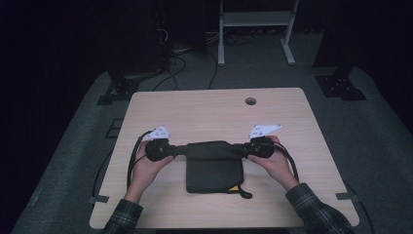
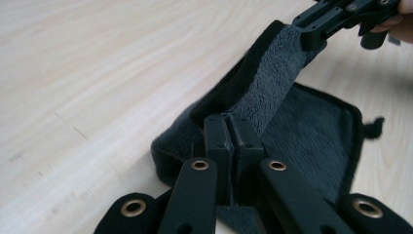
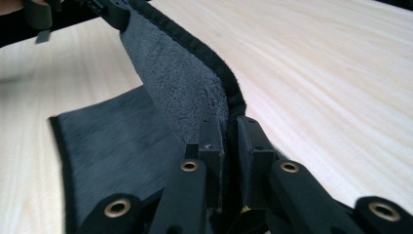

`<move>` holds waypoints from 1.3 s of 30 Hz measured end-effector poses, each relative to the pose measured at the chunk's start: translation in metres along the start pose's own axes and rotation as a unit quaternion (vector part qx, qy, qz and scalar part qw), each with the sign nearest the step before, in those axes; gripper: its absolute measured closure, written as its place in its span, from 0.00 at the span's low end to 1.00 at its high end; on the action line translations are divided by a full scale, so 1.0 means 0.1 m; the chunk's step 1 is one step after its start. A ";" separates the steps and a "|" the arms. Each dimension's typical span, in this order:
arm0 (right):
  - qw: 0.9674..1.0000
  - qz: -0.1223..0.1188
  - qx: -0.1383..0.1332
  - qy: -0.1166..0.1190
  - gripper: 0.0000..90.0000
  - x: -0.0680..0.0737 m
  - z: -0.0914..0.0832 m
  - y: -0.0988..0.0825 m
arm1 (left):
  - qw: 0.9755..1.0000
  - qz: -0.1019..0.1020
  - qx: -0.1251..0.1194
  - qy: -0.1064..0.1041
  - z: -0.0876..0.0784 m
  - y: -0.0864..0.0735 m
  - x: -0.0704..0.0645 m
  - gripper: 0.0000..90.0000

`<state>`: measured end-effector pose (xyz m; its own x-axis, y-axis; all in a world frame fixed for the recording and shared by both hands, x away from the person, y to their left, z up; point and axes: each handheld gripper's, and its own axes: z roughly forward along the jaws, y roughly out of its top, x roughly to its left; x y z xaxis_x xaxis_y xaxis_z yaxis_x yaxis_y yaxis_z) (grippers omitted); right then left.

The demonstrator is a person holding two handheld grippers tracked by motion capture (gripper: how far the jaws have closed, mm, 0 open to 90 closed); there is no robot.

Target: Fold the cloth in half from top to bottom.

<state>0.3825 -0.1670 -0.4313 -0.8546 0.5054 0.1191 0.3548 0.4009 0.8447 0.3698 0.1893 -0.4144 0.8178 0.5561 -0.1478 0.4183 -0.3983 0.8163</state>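
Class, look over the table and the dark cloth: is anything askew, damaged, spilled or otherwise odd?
Nothing stands out. The dark cloth lies folded on the table, its far edge pinched at the corners by the left hand-held gripper and right hand-held gripper. A yellow tag peeks from the near corner; no tears or spills.

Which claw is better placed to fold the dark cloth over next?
Neither alone, probably: the left claw and right claw each pinch a far corner of the dark cloth, its edge lifted evenly between them.

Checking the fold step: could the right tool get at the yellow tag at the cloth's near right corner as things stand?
Probably not: the right tool is shut on the dark cloth at its far edge, though the yellow tag lies uncovered.
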 end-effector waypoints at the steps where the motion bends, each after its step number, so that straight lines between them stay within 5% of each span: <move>1: 1.000 -0.002 0.001 0.003 0.90 0.04 -0.01 -0.02 | 1.000 0.001 0.002 -0.001 -0.01 -0.03 -0.02 0.98; 14: 0.999 -0.013 0.041 0.022 0.89 0.34 -0.01 -0.32 | 0.998 -0.013 0.049 -0.024 0.03 -0.37 -0.23 0.96; 19: 0.998 -0.013 0.055 0.028 0.80 0.37 0.02 -0.40 | 0.998 -0.015 0.059 -0.023 0.05 -0.45 -0.26 0.87; 24: 0.999 -0.001 0.013 0.040 0.71 0.35 -0.13 -0.33 | 0.999 -0.011 0.027 -0.027 -0.08 -0.37 -0.28 0.79; 30: 1.000 0.002 -0.012 0.013 0.81 0.23 -0.18 -0.22 | 1.000 -0.011 0.002 -0.005 -0.07 -0.21 -0.17 0.82; 34: 1.000 0.002 0.013 -0.001 0.90 0.12 -0.02 -0.20 | 1.000 -0.020 0.010 0.012 0.08 -0.18 -0.03 0.88; 39: 0.998 -0.007 0.056 0.004 0.93 0.07 0.24 -0.28 | 0.998 -0.019 0.053 0.014 0.33 -0.27 0.01 0.89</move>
<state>0.3757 -0.1565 -0.4661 -0.8629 0.4926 0.1127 0.3826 0.4910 0.7826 0.3721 0.1766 -0.4552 0.7899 0.5921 -0.1596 0.4888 -0.4507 0.7470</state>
